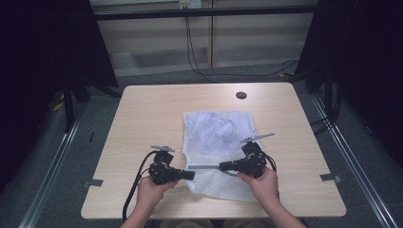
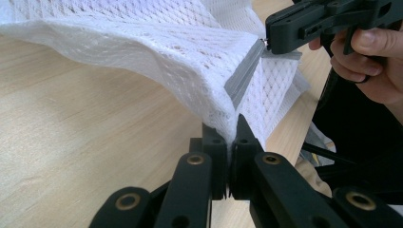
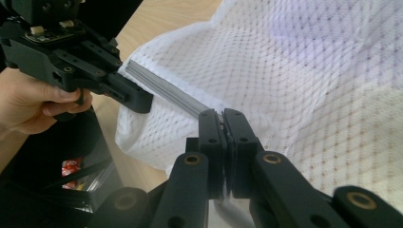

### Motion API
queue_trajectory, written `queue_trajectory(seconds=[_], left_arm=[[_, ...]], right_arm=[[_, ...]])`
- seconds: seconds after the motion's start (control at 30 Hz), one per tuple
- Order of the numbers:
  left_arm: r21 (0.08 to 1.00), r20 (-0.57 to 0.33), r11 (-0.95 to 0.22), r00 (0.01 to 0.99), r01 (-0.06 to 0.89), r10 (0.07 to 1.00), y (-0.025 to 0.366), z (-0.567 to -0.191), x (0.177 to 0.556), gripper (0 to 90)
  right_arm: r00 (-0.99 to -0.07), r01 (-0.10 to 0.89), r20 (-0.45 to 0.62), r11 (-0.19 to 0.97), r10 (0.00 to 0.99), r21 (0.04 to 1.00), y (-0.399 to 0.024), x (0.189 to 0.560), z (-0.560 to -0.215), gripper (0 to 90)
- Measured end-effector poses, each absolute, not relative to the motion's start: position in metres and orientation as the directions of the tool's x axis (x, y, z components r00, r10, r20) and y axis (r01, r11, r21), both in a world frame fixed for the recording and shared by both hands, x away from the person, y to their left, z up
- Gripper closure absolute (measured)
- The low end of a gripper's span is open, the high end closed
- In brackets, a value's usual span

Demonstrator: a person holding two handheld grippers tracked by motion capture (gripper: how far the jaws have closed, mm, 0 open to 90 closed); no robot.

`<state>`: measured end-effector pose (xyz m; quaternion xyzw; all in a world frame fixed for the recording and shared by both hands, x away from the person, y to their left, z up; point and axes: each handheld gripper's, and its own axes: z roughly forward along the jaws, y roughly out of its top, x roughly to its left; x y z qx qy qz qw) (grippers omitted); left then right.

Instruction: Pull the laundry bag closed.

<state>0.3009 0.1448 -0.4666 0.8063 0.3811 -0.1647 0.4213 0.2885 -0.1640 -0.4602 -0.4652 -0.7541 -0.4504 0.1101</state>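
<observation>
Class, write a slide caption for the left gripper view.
Left gripper pinches white mesh bag beside its grey zipper.

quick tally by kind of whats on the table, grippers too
white mesh laundry bag, with a grey zipper strip: 1
black grippers: 2, left gripper and right gripper
dark round hole in the tabletop: 1
total: 4

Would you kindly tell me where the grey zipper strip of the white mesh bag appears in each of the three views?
High view: the grey zipper strip lies low at centre, between both grippers.
Left gripper view: it rises upper right of centre.
Right gripper view: it slants left of centre.
Shared landmark: the white mesh bag on the light wooden table.
</observation>
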Motion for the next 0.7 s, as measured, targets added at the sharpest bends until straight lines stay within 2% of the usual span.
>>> queue_trajectory(seconds=[0.7], left_arm=[[0.552, -0.59, -0.349, 0.65, 0.758, 0.478, 0.1483, -0.466, 0.3016, 88.5]], right_arm=[[-0.537, 0.803, 0.579, 0.16, 0.614, 0.575, -0.1711, 0.2877, -0.4594, 86.8]])
